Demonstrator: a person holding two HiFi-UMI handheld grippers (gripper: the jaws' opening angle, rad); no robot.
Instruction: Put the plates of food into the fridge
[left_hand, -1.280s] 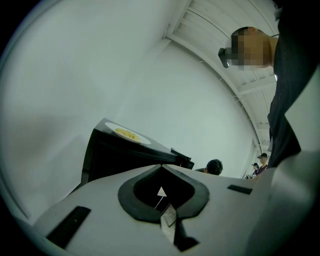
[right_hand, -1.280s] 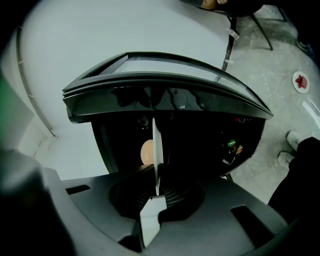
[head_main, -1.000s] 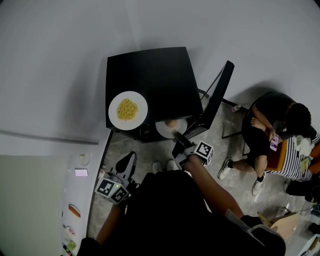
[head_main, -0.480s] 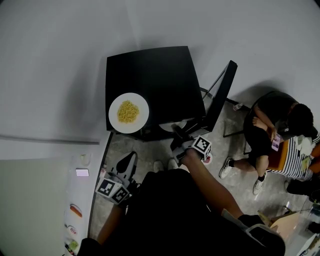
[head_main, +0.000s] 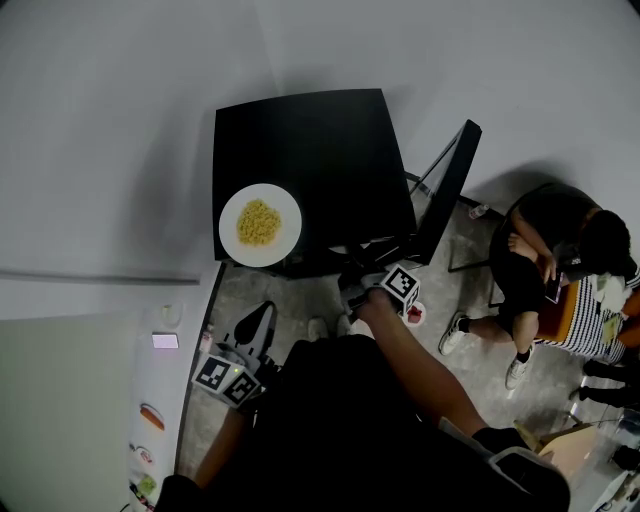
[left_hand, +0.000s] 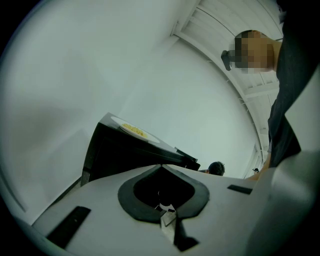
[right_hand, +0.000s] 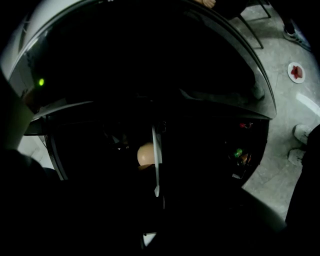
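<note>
A black mini fridge (head_main: 310, 150) stands against the wall with its door (head_main: 445, 190) swung open. On top of it sits a white plate of yellow food (head_main: 260, 223), also seen as a plate of yellow food (left_hand: 134, 131) in the left gripper view. My right gripper (head_main: 352, 287) reaches into the fridge front, its jaws closing tight on the rim of a second white plate (right_hand: 156, 155), seen edge-on, with a pale bun (right_hand: 145, 154) on it. In the head view the fridge top hides that plate. My left gripper (head_main: 255, 325) hangs low by the floor, shut and empty.
A person (head_main: 560, 250) sits on a chair to the right of the open door. A small dish with red bits (head_main: 415, 314) lies on the floor near my right gripper. A white shelf with small items (head_main: 150, 420) runs along the left edge.
My right gripper has pushed forward, and the plate with the bun has slid from in front of the fridge to inside it. The left gripper has stayed put.
</note>
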